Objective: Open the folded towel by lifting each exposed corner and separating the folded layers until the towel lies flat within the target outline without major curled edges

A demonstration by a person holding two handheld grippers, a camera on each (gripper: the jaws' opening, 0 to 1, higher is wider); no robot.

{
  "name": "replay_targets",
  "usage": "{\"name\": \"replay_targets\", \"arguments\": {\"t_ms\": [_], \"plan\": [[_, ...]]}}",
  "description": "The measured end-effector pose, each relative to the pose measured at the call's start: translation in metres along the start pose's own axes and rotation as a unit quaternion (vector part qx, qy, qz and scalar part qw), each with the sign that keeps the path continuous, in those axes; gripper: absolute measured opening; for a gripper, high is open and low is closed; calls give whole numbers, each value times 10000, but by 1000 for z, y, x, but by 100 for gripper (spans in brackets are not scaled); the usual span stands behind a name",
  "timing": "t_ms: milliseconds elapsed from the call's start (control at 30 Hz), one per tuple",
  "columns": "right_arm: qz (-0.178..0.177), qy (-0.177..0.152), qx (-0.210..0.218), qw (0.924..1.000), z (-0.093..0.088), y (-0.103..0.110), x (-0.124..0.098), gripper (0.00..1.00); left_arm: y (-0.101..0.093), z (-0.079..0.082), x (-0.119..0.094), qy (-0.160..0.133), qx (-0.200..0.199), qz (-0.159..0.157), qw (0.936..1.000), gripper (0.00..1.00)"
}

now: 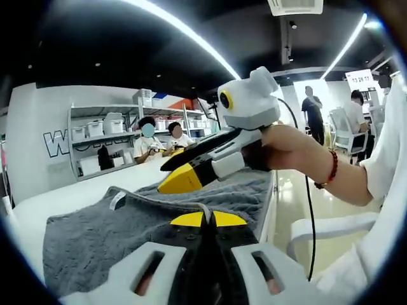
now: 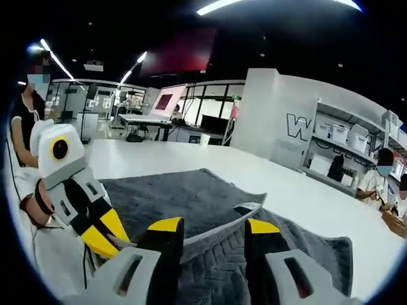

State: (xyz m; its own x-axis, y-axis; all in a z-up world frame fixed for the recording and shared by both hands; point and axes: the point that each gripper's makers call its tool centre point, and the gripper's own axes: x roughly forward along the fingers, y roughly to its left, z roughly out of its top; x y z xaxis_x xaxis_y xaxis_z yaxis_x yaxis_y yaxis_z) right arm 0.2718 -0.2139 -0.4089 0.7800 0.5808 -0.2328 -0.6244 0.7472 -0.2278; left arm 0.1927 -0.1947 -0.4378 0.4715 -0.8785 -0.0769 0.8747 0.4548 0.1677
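A grey towel lies on the white table, with a small white label at one edge. In the right gripper view the towel shows a smooth upper layer folded over a ribbed lower layer. My left gripper is shut, its yellow tips pinching the towel's near edge. My right gripper is open, and the folded layer's pale edge runs between its jaws. A hand holds the right gripper just over the towel. The left gripper sits low at the towel's left border.
The table edge drops off on the right, where a white chair stands. Shelves with white boxes and seated people are behind the table. Bare tabletop stretches beyond the towel.
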Motion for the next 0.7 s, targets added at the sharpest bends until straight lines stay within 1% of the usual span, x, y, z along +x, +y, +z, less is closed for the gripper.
{"name": "replay_targets", "arguments": {"t_ms": [233, 333, 500, 567, 700], "plan": [[-2, 54, -14, 10000, 1, -1, 5, 34, -1, 0, 0, -16, -13, -8, 10000, 3], [87, 64, -8, 9999, 0, 0, 9, 34, -1, -1, 0, -19, -21, -10, 10000, 3], [99, 134, -16, 9999, -2, 0, 14, 34, -3, -1, -1, -26, -37, -20, 10000, 3], [166, 159, 16, 9997, -2, 1, 16, 35, -3, -1, 0, -33, -47, -23, 10000, 3], [210, 106, 103, 9997, -1, 2, 17, 34, -4, -1, 1, -59, -100, -44, 9999, 3]]}}
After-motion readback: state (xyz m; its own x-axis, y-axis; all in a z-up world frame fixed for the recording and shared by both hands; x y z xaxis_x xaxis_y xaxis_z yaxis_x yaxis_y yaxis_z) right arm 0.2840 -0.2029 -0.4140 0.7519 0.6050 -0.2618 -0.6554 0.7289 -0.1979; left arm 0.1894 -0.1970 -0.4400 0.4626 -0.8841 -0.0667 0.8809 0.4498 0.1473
